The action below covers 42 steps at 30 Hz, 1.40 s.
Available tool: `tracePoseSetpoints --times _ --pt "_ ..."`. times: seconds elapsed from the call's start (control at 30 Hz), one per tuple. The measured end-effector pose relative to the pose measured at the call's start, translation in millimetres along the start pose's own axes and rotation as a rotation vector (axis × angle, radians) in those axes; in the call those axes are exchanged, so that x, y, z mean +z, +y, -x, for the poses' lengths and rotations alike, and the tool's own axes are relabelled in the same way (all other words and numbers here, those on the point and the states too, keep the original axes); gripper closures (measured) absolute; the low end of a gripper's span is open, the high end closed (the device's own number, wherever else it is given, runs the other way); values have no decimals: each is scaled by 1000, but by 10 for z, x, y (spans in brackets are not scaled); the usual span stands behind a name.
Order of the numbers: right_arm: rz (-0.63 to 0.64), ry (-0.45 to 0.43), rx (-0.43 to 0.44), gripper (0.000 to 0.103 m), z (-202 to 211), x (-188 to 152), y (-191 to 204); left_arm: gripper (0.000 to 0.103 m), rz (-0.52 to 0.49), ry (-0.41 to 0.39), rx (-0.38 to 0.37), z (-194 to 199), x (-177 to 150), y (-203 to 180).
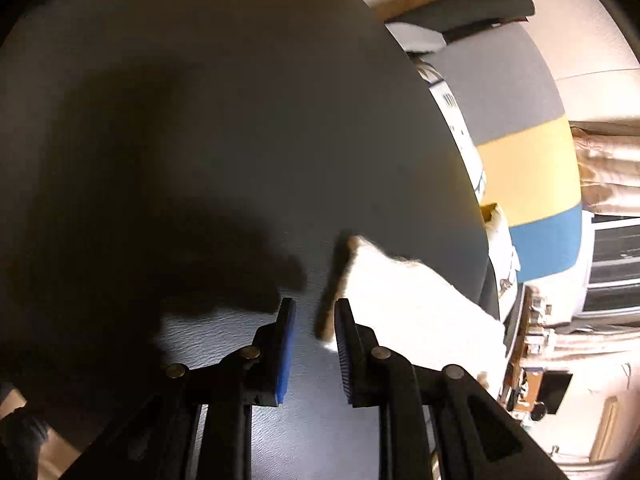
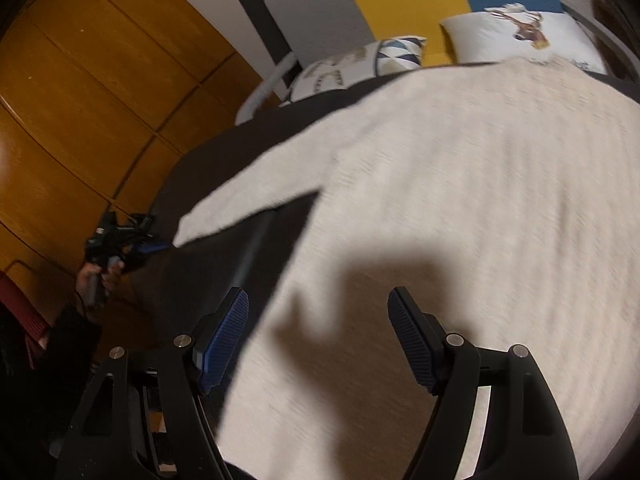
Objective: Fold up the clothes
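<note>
Right gripper (image 2: 318,336) jaws apart over sweater (image 2: 460,200) | sleeve (image 2: 256,196) edge left

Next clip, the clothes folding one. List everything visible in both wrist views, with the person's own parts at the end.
garment: one, cream knit, spread flat on the bed, sleeve reaching left
bed: one, dark grey cover, under the garment
pillows: two, white with prints, at the head of the bed
headboard: one, grey, yellow and blue panels, behind the pillows
wardrobe: one, orange wood, left of the bed
left gripper: black with blue pads, slightly open, beside the sleeve end
right gripper: black with blue pads, open, over the garment's body
hand: one, holding the left gripper
</note>
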State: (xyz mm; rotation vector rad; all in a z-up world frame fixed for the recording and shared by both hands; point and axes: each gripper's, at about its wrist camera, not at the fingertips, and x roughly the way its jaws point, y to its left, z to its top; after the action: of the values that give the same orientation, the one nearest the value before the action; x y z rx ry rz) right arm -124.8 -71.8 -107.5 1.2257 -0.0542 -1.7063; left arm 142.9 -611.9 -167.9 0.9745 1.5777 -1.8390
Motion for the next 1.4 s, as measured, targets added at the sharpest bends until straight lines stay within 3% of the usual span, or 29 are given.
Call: tracePoseSetpoints --times 0.33,0.43,0.5,0.7,0.9,1.1,1.4 --pt "73 17 -27 27 -80 265 268 84 -17 46 -79 -262 67 -90" --pt "102 16 -76 27 -114 421 248 86 -25 45 -98 -315 70 -123" --pt "124 14 -120 27 -143 578 212 101 -73 -5 -70 -299 43 -180" --pt "160 48 -244 27 -394 1162 -75 102 -141 -151 -42 -95 17 -314" --pt "128 182 -313 27 -1011 1471 -368 102 -118 -218 -6 10 217 -317" --pt "57 241 -275 27 -1532 1496 -386 102 -60 -261 70 -16 452 -204" --pt "-36 153 -234 27 -1660 1651 -293 101 -28 -292 189 -43 778 -134"
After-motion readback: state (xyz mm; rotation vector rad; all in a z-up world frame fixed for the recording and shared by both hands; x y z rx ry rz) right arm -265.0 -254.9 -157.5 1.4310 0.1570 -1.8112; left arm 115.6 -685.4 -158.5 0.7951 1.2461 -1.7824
